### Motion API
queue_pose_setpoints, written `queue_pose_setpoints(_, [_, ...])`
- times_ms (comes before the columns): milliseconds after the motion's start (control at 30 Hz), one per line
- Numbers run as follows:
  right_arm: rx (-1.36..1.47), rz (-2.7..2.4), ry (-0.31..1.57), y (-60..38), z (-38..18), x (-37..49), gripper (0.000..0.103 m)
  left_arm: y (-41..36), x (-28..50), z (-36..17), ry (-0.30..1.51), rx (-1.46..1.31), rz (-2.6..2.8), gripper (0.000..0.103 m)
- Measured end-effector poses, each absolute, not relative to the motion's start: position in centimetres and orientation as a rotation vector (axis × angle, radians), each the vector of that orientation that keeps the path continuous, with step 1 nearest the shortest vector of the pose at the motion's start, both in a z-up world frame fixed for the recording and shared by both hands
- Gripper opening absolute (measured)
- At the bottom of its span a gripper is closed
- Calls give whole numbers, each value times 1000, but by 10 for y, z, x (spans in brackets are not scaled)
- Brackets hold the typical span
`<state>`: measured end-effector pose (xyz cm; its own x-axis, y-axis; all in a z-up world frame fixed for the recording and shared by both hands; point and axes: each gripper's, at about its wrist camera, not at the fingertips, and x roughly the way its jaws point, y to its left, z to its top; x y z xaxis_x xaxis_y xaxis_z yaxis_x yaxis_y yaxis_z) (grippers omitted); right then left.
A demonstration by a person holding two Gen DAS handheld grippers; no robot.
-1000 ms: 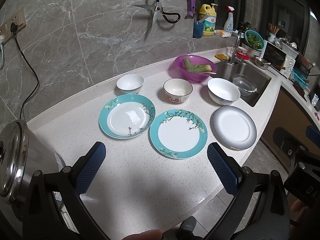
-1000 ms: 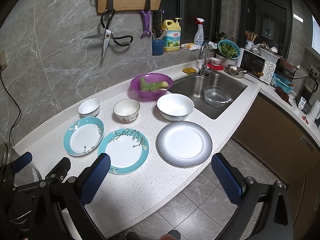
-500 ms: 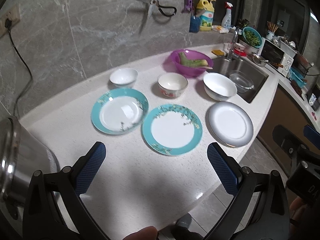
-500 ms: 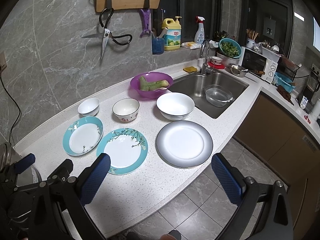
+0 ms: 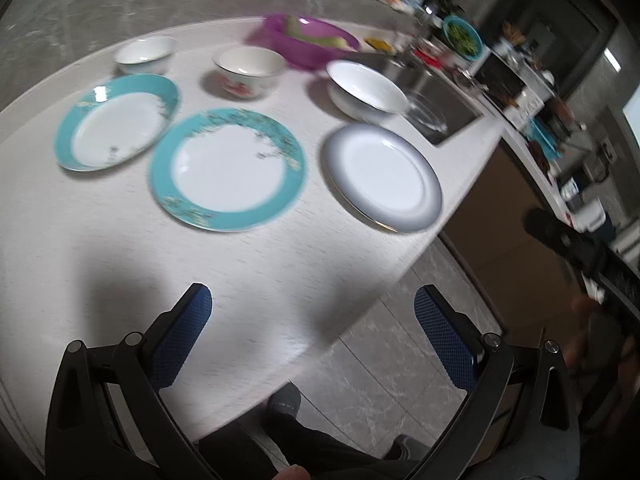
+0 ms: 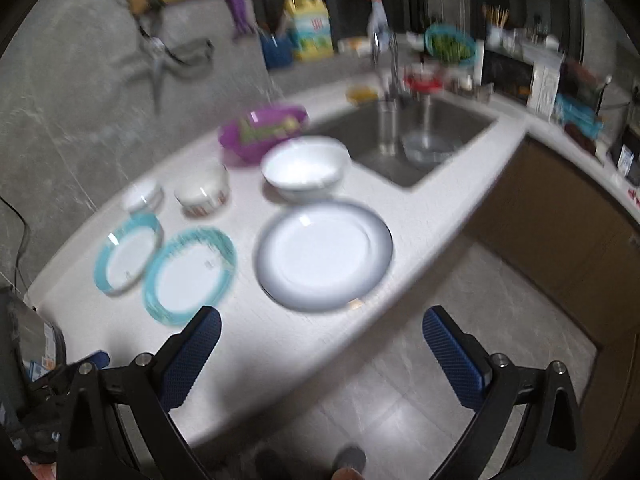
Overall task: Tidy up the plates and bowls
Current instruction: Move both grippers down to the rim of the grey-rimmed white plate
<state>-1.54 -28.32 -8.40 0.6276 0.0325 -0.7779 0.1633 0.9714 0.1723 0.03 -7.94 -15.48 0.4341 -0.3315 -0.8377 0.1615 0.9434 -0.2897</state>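
Observation:
Three plates lie in a row on the white counter: a small teal-rimmed plate point(image 5: 116, 120) point(image 6: 127, 253), a larger teal-rimmed plate point(image 5: 227, 168) point(image 6: 190, 274) and a grey-rimmed plate point(image 5: 382, 176) point(image 6: 324, 254). Behind them stand a small white bowl point(image 5: 145, 54) point(image 6: 142, 196), a flowered bowl point(image 5: 249, 71) point(image 6: 203, 193) and a large white bowl point(image 5: 366, 90) point(image 6: 304, 168). My left gripper point(image 5: 312, 336) hangs open over the counter's front edge, nothing between its fingers. My right gripper point(image 6: 320, 352) is open too, short of the grey-rimmed plate. Both views are blurred.
A purple bowl point(image 5: 308, 42) point(image 6: 262, 132) with green vegetable pieces sits beside the sink point(image 6: 420, 140). Bottles and a green basket point(image 6: 450, 44) line the back. A steel cooker point(image 6: 24, 344) stands at the far left. The counter's front edge point(image 5: 400, 280) drops to tiled floor.
Both grippers have swung toward the dishes and tilted down, so the plates look larger and closer. The left view has turned right, losing the cooker. Both stay open; no dish has moved.

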Motion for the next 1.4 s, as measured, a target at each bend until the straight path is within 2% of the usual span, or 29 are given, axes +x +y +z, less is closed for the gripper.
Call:
queue_pose_setpoints(133, [220, -62, 949, -296, -98, 2, 103, -102, 22, -181, 1237, -145, -283, 103])
queue_pose_setpoints(433, [96, -95, 1040, -307, -118, 60, 103, -134, 68, -183, 1177, -94, -313, 102])
queue_pose_setpoints(700, [261, 143, 1044, -370, -149, 110, 102, -160, 124, -199, 1180, -110, -318, 102])
queue_pose_setpoints(767, [293, 224, 1060, -384, -161, 127, 97, -167, 134, -203, 1179, -161, -316, 101])
queue_pose_setpoints(867, [292, 325, 1104, -399, -176, 153, 82, -181, 148, -206, 1181, -197, -256, 101])
queue_pose_setpoints(967, [267, 414, 1136, -408, -191, 175, 78, -188, 158, -211, 1192, -203, -192, 101])
queue_pose_setpoints(1000, [265, 442, 1152, -411, -197, 182, 76, -189, 160, -214, 1198, -230, -181, 100])
queue_pose_setpoints(1067, [266, 484, 1172, -416, -205, 192, 73, -193, 163, -222, 1218, -282, -183, 82])
queue_pose_setpoints(1167, [285, 535, 1187, -425, -213, 199, 72, -200, 164, -235, 1256, -293, -146, 66])
queue_pose_setpoints(1400, [299, 628, 1207, -434, -226, 212, 69, -210, 178, -245, 1251, -314, -80, 66])
